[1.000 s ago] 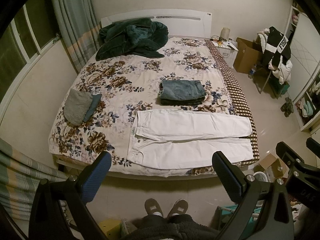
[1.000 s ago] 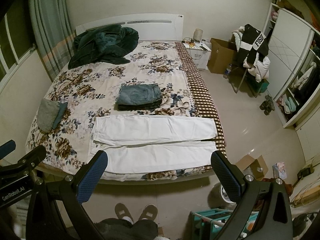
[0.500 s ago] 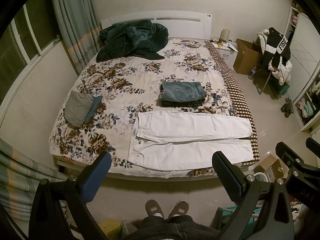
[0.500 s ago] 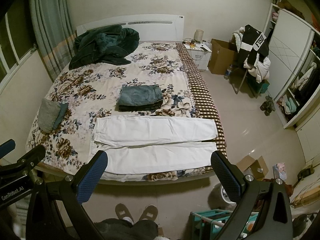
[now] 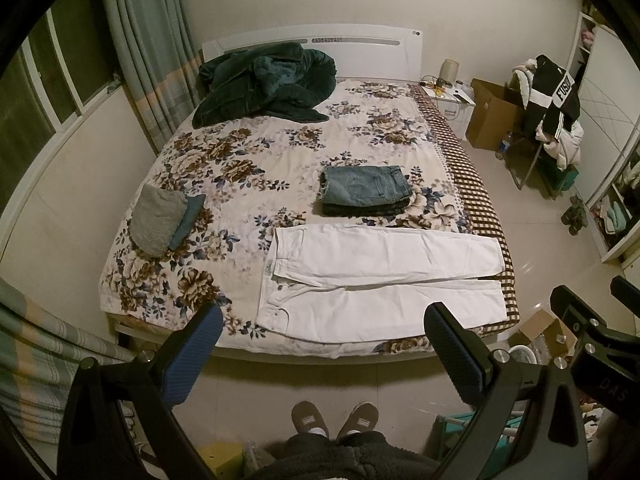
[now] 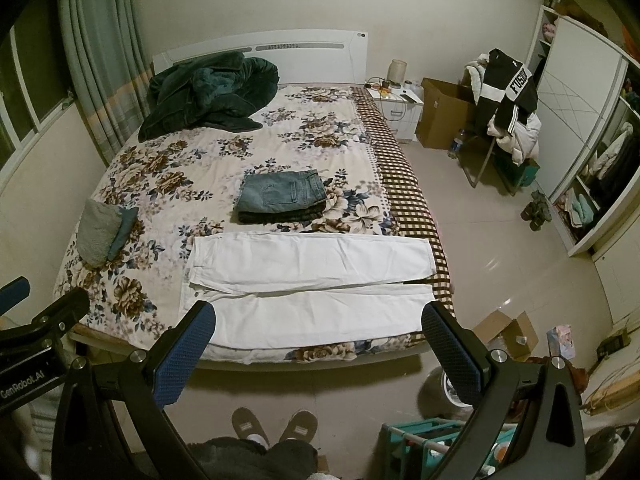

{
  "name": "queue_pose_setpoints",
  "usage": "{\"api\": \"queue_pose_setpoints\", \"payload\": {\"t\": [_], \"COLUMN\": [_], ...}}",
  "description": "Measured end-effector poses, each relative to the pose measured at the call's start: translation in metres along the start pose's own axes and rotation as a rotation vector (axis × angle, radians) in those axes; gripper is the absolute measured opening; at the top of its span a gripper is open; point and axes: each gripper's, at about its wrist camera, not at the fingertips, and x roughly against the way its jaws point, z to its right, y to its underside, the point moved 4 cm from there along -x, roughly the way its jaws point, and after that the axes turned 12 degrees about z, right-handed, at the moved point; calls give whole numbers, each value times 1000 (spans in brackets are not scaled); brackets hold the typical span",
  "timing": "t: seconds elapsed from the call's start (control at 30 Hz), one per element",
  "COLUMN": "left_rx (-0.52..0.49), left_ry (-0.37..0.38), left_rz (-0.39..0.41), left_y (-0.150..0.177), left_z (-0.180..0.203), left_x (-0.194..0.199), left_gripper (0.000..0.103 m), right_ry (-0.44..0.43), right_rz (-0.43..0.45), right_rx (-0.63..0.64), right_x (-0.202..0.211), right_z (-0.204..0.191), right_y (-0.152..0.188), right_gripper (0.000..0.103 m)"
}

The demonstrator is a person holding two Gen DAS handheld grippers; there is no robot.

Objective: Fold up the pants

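- One pair of white pants [image 5: 380, 276] lies flat (legs side by side) on one floral bed [image 5: 224, 184].
- One folded jeans stack [image 5: 366, 190] sits just behind.
- Two grippers, left gripper [image 5: 324, 346] and right gripper [image 6: 320, 344], hold their jaws wide apart, empty.

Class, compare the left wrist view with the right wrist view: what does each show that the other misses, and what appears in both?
Only the left wrist view shows the striped curtain at its lower left. Only the right wrist view shows the pale pink box on the floor and the wardrobe's white door. Both share the white pants spread flat on the bed, folded jeans, green blanket, and open left gripper and right gripper.
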Motion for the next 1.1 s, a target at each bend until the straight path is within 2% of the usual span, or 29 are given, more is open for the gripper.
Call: {"api": "queue_pose_setpoints", "payload": {"t": [0.13,0.37,0.6,0.7,0.93,1.1], "left_rx": [1,3,16,27,35,50], "left_ry": [0,2,-24,-57,-158,-200], "left_rz": [1,0,9,16,35,-43], "left_y": [-11,-9,-34,-40,-40,-39], "left_z": [-2,-3,0,1,1,-4], "left_x": [1,2,9,-5,-60,-124], "left_gripper": [103,103,103,103,103,103], "right_ry": [1,-1,-3,-1,25,58], "right_rz": [1,-3,-10,-19,-45,-81], "right_rx": [1,1,-5,-16,-31,-58], "right_x": [0,0,-1,-17,-90,-164], "right_z": [0,0,0,12,34,52], "right_y": [0,0,-2,6,8,7], "right_gripper": [103,103,103,103,103,103]}}
